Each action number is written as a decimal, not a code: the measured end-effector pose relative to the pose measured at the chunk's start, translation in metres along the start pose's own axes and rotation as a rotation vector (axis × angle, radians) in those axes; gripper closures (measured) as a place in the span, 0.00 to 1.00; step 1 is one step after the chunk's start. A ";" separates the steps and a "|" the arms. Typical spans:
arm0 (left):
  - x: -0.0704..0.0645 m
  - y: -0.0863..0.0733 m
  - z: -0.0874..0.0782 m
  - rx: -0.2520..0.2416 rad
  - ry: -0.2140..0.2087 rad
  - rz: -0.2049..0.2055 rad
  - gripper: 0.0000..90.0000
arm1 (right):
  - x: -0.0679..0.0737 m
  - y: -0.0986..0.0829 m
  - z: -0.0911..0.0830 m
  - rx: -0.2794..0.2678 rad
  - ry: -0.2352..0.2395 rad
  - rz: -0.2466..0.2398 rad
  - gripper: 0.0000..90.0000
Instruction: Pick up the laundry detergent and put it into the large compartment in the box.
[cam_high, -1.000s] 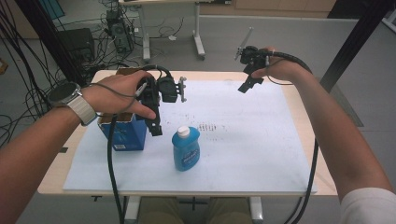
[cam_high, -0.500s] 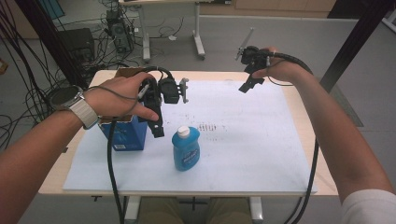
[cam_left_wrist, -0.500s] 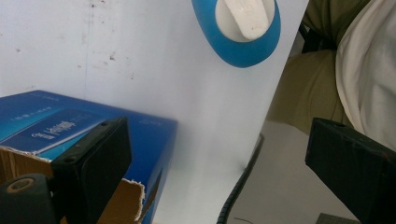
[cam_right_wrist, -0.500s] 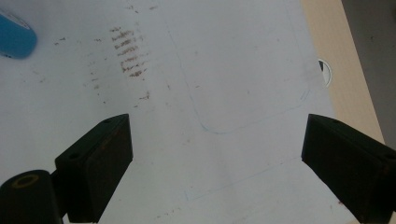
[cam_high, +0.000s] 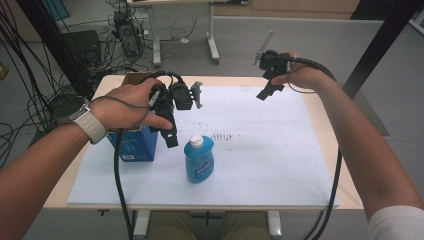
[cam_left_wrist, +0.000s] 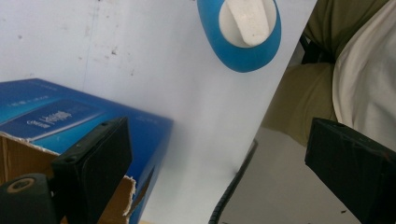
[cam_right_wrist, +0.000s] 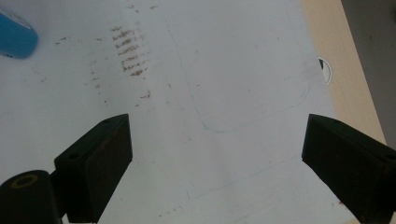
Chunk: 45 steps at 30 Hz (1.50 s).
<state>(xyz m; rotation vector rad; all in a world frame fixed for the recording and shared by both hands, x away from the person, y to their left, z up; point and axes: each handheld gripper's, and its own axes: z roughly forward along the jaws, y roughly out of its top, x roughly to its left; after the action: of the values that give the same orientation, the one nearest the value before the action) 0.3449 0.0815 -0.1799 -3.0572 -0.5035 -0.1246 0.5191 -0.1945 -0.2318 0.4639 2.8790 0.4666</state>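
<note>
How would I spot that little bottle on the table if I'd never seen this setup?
Find the white sheet covering the wooden table, then its near left part, where a blue cardboard box stands. Just right of the box stands the bottle, apart from it: translucent blue, flat-sided, with a white cap and a label, the one rounded thing there.

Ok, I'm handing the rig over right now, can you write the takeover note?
Left tongs: open, holding nothing, in the air between the blue box and the blue bottle.
Right tongs: open, holding nothing, over the far right of the white mat.
Bottle stands upright mid-mat, white cap on; box stands at the mat's left edge, torn open on top.
Done: nothing gripped.
Left: probably close the left tongs on the bottle or box.
</note>
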 end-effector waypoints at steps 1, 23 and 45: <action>0.000 0.000 0.000 -0.001 -0.001 -0.009 0.09 | -0.001 0.000 0.000 -0.004 -0.002 -0.006 0.09; -0.012 0.008 0.000 -0.040 -0.023 -0.164 0.09 | 0.004 -0.002 -0.003 -0.018 -0.010 -0.007 0.09; -0.015 0.022 0.008 -0.088 -0.043 -0.190 0.09 | 0.004 -0.006 -0.004 -0.028 -0.011 -0.001 0.09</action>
<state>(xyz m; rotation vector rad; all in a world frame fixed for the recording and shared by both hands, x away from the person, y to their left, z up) 0.3384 0.0561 -0.1896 -3.0967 -0.8130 -0.0887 0.5126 -0.2001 -0.2306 0.4595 2.8587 0.5016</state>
